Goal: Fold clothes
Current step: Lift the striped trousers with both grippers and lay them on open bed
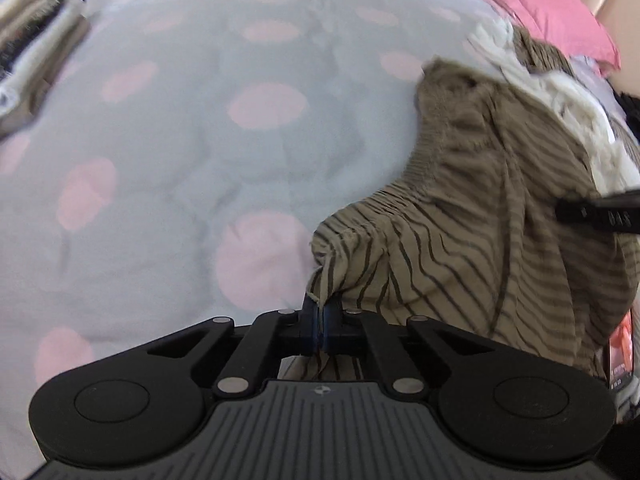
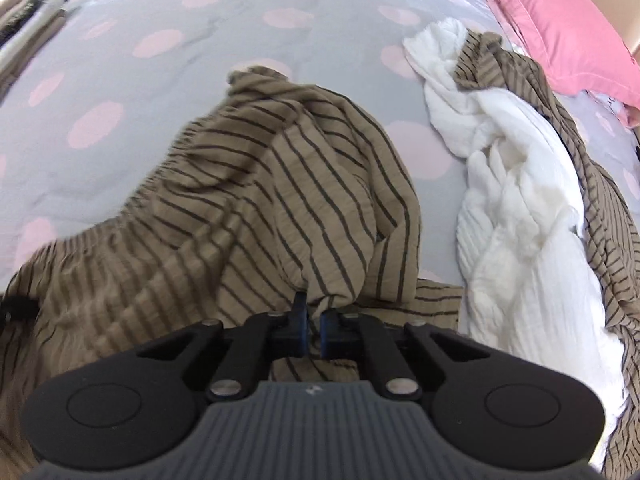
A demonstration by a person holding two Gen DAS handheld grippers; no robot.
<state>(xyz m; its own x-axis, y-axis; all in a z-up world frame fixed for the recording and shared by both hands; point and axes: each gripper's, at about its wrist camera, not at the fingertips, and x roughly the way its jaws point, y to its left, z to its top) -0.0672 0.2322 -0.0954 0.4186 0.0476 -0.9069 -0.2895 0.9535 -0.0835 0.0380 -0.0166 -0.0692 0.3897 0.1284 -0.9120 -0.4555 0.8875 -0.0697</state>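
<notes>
A tan garment with thin dark stripes [image 1: 472, 216] hangs crumpled over the bed, lifted at two spots. My left gripper [image 1: 320, 320] is shut on its elastic waistband edge at the garment's left corner. In the right wrist view the same striped garment [image 2: 256, 184] bunches up in front of my right gripper [image 2: 314, 320], which is shut on a fold of it. The right gripper's black fingers [image 1: 596, 212] show at the right edge of the left wrist view. How the far side of the garment lies is hidden by its own folds.
The grey bedspread with pink dots [image 1: 208, 128] spreads left and ahead. A white garment [image 2: 516, 184] twisted with another striped piece [image 2: 508, 64] lies to the right. A pink pillow [image 2: 560, 20] sits far right. Folded clothes [image 1: 36, 48] are stacked at the far left.
</notes>
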